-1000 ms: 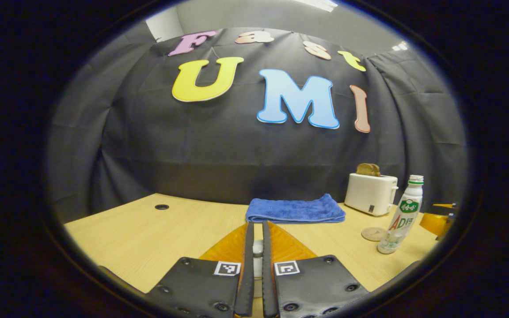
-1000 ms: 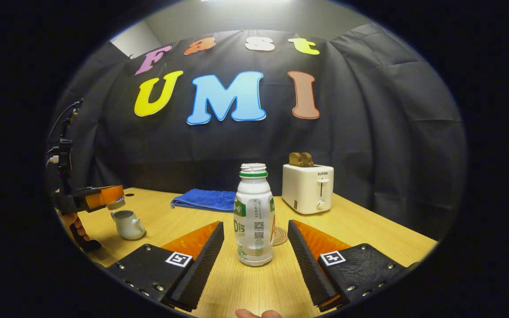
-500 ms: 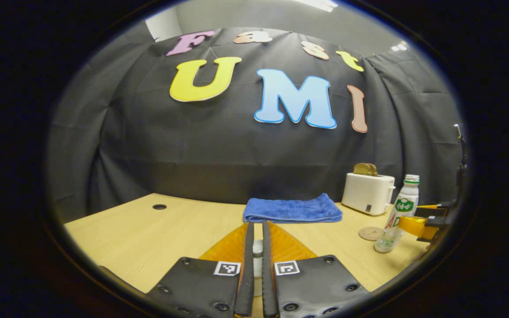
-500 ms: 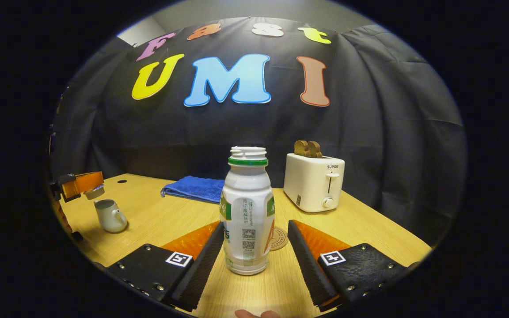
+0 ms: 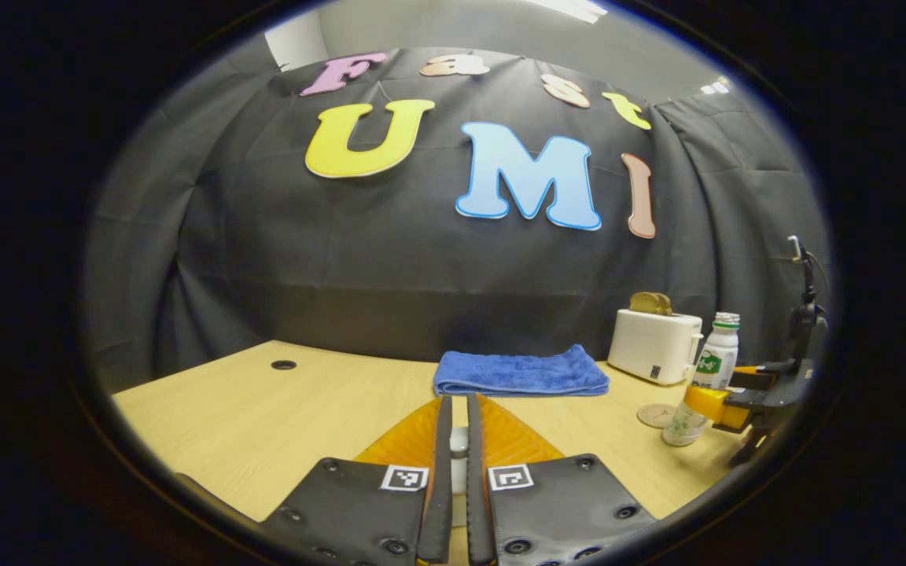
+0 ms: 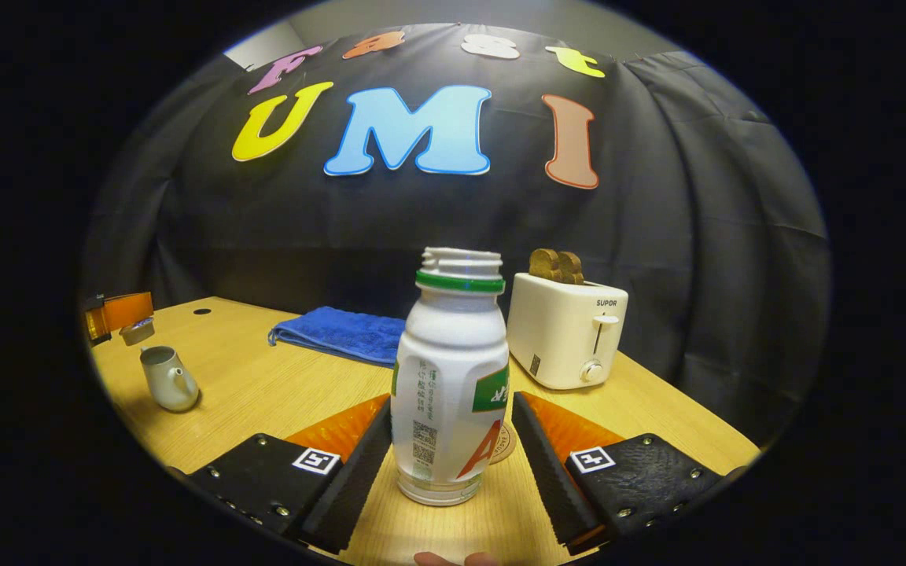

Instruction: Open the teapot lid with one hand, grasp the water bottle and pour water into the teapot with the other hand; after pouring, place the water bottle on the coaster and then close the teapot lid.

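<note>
My left gripper (image 5: pixel 458 401) is shut on the white teapot lid (image 5: pixel 459 450), whose knob shows between the fingers. In the right gripper view that gripper (image 6: pixel 119 313) holds the lid (image 6: pixel 137 332) up and to the left of the lidless white teapot (image 6: pixel 166 379). The capless white water bottle (image 6: pixel 453 385) stands on the table between the fingers of my right gripper (image 6: pixel 453 401), which is open; the left finger is at its side and a narrow gap shows on the right. The round coaster (image 6: pixel 505 444) lies just behind the bottle. In the left gripper view the bottle (image 5: pixel 701 376) stands next to the coaster (image 5: pixel 656 415).
A white toaster (image 6: pixel 567 330) with toast stands behind the bottle to the right. A folded blue towel (image 6: pixel 339 332) lies at the back of the wooden table (image 6: pixel 264 385). The black cloth wall closes the back and sides.
My right gripper has moved forward, so the bottle now sits deeper between its fingers and looks larger. The left gripper has kept the lid held up, almost still.
</note>
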A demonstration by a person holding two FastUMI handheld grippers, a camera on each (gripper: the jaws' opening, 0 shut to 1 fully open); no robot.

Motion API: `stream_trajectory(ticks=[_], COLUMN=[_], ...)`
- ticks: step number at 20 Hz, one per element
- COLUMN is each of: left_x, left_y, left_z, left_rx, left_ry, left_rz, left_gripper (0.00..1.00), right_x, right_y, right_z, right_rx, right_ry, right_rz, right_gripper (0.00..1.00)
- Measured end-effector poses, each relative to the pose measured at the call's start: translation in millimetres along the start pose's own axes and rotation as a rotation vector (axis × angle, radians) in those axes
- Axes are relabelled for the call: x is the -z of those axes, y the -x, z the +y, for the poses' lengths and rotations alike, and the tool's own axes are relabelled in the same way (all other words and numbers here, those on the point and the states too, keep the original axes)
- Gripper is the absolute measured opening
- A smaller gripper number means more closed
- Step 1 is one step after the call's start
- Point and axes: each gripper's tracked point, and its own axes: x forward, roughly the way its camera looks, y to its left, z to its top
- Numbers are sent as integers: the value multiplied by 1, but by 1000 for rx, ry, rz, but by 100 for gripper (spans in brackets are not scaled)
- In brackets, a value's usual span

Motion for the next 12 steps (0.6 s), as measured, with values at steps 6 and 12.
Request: stream_trajectory(ticks=[6,12], left_x=[-2,-9], left_y=[2,7], left_z=[2,7], left_rx=[-6,-7], left_ry=[4,22], left_rz=[-6,-23], left_gripper=[18,18], right_x=[-1,-22], right_y=[-5,6], right_z=[9,8], right_rx=[-37,-22], right_ry=[21,99], right_rz=[-15,-55], right_gripper=[77,70])
